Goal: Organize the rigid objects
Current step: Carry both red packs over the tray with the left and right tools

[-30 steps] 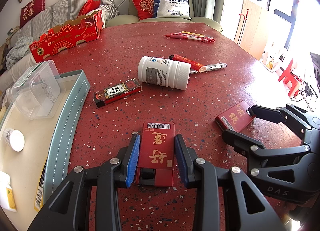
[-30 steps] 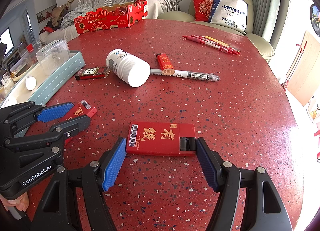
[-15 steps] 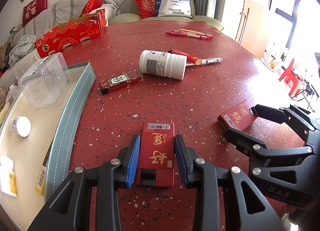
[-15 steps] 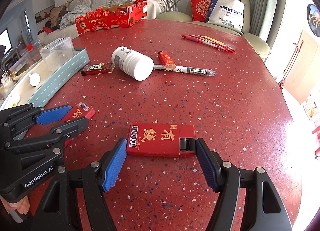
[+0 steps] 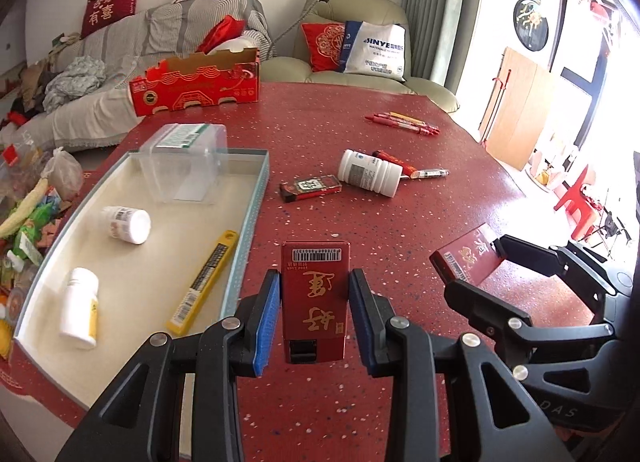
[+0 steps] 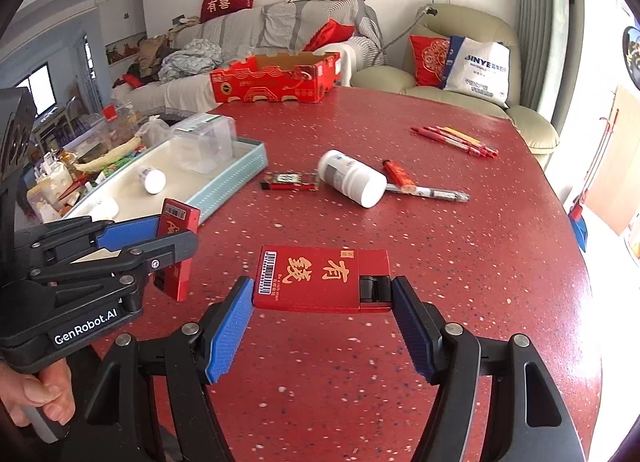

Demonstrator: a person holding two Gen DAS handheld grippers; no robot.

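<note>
I had the left gripper (image 5: 314, 314) clenched on a flat red rectangular box with gold characters (image 5: 315, 294), its blue pads pressed on the two long sides, barcode end pointing away from me and the box lifted clear of the red speckled tabletop (image 5: 344, 149). The right gripper (image 6: 322, 320) gripped a second red flat box with gold characters (image 6: 324, 280) by its short ends, held crosswise and likewise off the table. In the right wrist view I saw the left gripper at the left edge, its box tilted, and a hand (image 6: 40, 398) around its handle below. To the left lay a shallow pale blue tray with a cream floor (image 5: 256, 197), holding a clear plastic tub (image 5: 186, 163), two small white bottles (image 5: 126, 223) and a yellow utility knife (image 5: 204, 276). Mid-table, well apart from both grippers, I noted a white pill bottle on its side (image 5: 370, 171), a small dark red-and-black box (image 5: 310, 186) just left of it, a red lighter (image 5: 394, 162) and a clear pen (image 5: 432, 173) behind it, and a cluster of red pens (image 5: 402, 123) farther off.
</note>
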